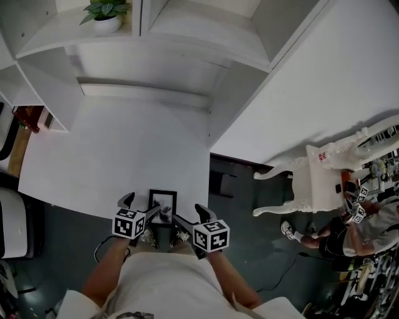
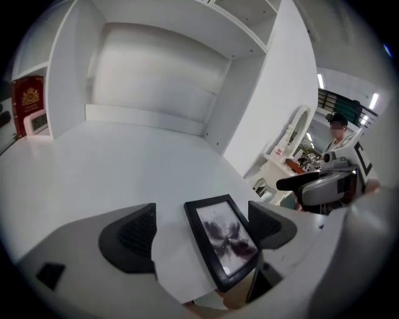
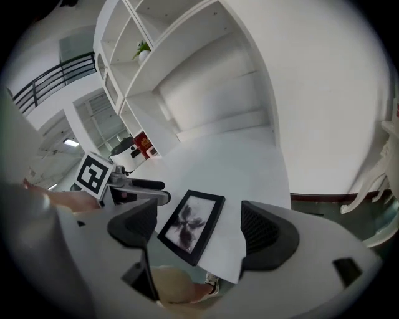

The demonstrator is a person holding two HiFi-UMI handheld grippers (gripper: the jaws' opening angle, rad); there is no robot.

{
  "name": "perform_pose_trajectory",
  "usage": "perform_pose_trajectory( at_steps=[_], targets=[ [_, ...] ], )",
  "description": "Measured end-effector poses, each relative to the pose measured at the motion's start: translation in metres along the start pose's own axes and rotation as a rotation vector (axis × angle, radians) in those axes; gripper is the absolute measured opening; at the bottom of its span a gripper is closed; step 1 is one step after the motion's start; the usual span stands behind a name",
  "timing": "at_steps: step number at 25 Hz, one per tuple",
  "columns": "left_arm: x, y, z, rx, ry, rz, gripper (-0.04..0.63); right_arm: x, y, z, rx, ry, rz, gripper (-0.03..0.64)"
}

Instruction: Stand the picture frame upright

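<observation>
left tool point(image 2: 202, 224) and right tool point(image 3: 198, 225) gape wide, gripping nothing; picture frame point(image 1: 163, 201) seemingly lies flat between.

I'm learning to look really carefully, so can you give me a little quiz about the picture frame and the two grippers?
1. True or false: the picture frame stands upright on the table.
2. Where is the potted plant? A) on the table B) on a shelf C) on the picture frame
3. Fill in the missing word: the jaws of the left gripper and the right gripper are both ____.

Key: 1 false, it lies flat near the table's front edge. 2 B. 3 open.
</observation>
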State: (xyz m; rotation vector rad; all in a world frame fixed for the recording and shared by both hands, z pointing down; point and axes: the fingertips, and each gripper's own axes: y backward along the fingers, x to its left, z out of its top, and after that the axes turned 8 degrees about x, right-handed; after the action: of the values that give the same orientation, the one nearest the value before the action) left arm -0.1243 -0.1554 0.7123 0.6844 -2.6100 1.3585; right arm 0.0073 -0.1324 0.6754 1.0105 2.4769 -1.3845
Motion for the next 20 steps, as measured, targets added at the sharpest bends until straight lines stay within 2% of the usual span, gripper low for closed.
perform_pose_trajectory(
  at_steps=[3,5,7,13,17,20],
  targets=[
    [-0.005,-0.016,-0.011,0.063,0.035,0.029,0.417,-0.013,-0.021,-0.01,0.075,0.025,0.013,0.406],
    [-0.007,-0.024,-0.019,0.109,0.048,0.05,0.362,-0.02,-0.035,-0.018,0.125,0.048,-0.003,0.317],
    [-0.004,-0.03,-0.023,0.144,0.057,0.072,0.316,-0.022,-0.049,-0.026,0.183,0.07,-0.011,0.294],
    [0.003,-0.038,-0.028,0.177,0.093,0.112,0.254,-0.021,-0.076,-0.044,0.329,-0.036,0.036,0.259],
    [0.002,-0.041,-0.032,0.189,0.1,0.106,0.238,-0.025,-0.078,-0.046,0.348,-0.008,-0.017,0.214],
    [0.002,-0.043,-0.033,0.191,0.104,0.104,0.232,-0.025,-0.079,-0.044,0.34,-0.01,-0.038,0.206]
  ],
)
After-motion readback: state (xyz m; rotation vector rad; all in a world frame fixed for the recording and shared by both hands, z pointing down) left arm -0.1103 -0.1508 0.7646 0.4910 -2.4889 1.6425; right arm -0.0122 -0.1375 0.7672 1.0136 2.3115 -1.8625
